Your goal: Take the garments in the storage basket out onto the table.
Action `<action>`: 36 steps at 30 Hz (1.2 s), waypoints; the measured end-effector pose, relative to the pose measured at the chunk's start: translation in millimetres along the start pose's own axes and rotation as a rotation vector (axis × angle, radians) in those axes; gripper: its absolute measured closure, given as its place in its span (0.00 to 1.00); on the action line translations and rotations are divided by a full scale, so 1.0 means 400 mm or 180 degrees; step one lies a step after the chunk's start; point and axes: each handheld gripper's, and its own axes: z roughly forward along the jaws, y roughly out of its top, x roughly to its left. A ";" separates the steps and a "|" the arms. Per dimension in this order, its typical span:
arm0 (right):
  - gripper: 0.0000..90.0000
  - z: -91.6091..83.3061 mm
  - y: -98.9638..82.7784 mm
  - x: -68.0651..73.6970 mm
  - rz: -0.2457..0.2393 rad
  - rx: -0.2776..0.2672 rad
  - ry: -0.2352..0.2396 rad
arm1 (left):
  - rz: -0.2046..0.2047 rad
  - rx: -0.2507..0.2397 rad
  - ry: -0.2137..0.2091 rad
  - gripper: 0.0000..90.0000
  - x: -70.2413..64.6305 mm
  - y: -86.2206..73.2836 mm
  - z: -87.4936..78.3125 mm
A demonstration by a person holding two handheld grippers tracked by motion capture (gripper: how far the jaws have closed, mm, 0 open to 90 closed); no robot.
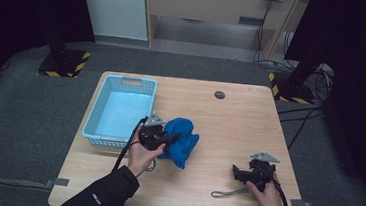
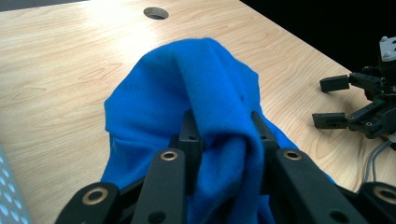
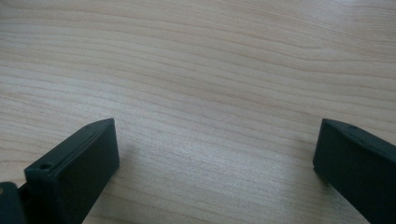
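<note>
Fingers [image 2: 191, 135] around blue cloth [image 2: 187, 88] fold

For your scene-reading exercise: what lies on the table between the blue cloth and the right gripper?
Bare wood lies between the blue cloth and the right gripper, as the high view shows.

A light blue basket [image 1: 120, 108] sits on the wooden table [image 1: 230, 117], left of a grommet hole [image 1: 219, 94].

I see soft, matt blue knit cloth [image 2: 187, 93] bunched between my left gripper [image 2: 227, 135]'s matt black plastic jaws; beneath it, smooth pale wood-grain table [image 2: 70, 60] with slight sheen; beside it, a perforated light-blue plastic basket [image 1: 122, 85].
</note>
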 end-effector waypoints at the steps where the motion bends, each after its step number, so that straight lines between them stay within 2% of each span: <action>1: 0.00 0.000 0.000 0.000 0.0000 0.0000 0.0000 | 0.0006 0.0009 -0.0007 0.81 -0.001 -0.001 0.001; 14: 0.00 0.000 0.000 0.000 0.0000 0.0000 0.0000 | 0.0055 0.0081 -0.0008 0.81 -0.008 -0.010 0.025; 24: 0.00 0.000 0.000 0.000 -0.0001 0.0000 0.0000 | 0.0075 0.0061 -0.0005 0.81 -0.012 -0.002 0.031; 33: 0.00 0.000 0.000 0.000 0.0001 0.0000 0.0000 | 0.0034 0.0021 -0.0046 0.81 -0.015 0.009 0.061; 36: 0.00 0.000 0.000 0.000 0.0000 0.0000 0.0000 | 0.0053 0.0056 -0.0057 0.81 -0.017 0.006 0.067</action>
